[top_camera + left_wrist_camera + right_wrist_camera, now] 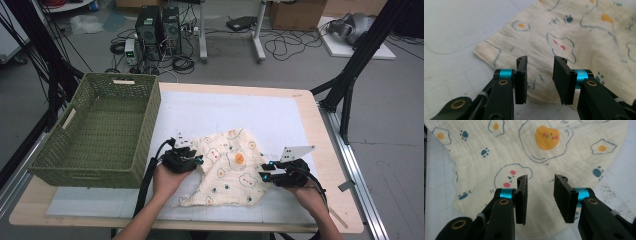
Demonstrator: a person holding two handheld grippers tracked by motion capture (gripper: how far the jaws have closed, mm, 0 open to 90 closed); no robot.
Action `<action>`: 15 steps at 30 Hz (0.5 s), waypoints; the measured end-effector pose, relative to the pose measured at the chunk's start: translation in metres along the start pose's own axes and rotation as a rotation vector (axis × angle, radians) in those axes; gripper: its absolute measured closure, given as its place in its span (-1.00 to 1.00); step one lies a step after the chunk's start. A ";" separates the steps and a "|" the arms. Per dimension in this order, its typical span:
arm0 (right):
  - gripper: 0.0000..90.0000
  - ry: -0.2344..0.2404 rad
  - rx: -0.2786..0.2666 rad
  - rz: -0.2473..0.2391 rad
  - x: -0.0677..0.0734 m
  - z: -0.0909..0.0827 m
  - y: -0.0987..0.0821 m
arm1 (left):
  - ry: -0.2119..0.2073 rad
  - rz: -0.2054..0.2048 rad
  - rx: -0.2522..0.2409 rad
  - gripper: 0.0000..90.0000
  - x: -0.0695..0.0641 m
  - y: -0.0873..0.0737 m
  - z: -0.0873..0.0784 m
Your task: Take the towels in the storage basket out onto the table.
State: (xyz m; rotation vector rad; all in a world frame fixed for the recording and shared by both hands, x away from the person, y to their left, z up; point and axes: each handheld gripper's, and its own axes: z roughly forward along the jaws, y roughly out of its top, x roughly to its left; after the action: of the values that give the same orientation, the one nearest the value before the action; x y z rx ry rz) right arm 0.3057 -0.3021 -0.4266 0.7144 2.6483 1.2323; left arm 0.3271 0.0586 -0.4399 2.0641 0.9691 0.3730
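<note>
Nearest the desk's (330, 150) front edge: two forearms coming in from below, each hand gripping a tool. Left gripper (199, 161) at the near-left edge of the cloth (231, 170), fingers (521, 75) apart, nothing pinched between them, cloth hem lying just beneath and beyond the tips. Right gripper (266, 170) at the cloth's right edge, fingers (522, 195) likewise apart, hovering over printed fabric with no fold caught between.

Between the two tools: cream cloth with egg and paw-print pattern, spread mostly flat on the white mat (280, 115), slightly rumpled, corners pointing near-left and far. Near hem close to the mat's front border, a narrow bare strip left in front.

Farther out: wide open mat behind and to the right of the cloth, free for sweeping. To the left, green woven basket (150, 120), its right wall just beside the left hand, tight margin there. Basket's left side overhanging toward the desk's left edge.

Beyond the far desk edge: floor with cables, computer towers (159, 25), cardboard boxes.
</note>
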 end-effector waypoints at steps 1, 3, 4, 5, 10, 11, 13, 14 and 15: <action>0.40 0.001 0.006 -0.006 0.001 0.002 0.000 | 0.012 0.025 0.022 0.43 -0.001 -0.001 0.003; 0.39 0.005 0.015 -0.010 0.001 0.004 -0.001 | 0.024 0.056 0.024 0.61 -0.003 -0.002 0.006; 0.38 0.006 0.018 -0.012 0.002 0.005 -0.001 | 0.019 0.062 0.021 0.83 -0.003 -0.001 0.006; 0.38 0.010 0.024 -0.018 0.002 0.006 0.000 | 0.025 0.072 0.029 0.95 -0.003 -0.001 0.007; 0.38 0.024 0.018 -0.024 0.004 0.008 0.001 | 0.171 0.053 -0.016 0.99 0.010 0.005 0.001; 0.38 0.027 0.019 -0.028 0.005 0.008 0.001 | 0.208 0.031 -0.029 0.99 0.015 0.008 -0.002; 0.38 0.031 0.022 -0.030 0.007 0.007 0.001 | 0.259 -0.040 -0.081 0.98 0.024 0.013 -0.008; 0.38 0.039 0.023 -0.035 0.008 0.007 0.002 | 0.269 -0.061 -0.116 0.95 0.026 0.014 -0.010; 0.38 0.043 0.020 -0.039 0.009 0.008 0.002 | 0.252 -0.061 -0.133 0.79 0.026 0.015 -0.013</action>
State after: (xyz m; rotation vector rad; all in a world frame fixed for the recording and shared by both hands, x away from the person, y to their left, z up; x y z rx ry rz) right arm 0.3008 -0.2912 -0.4297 0.6425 2.6996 1.2259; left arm 0.3449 0.0790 -0.4217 1.8931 1.1221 0.6595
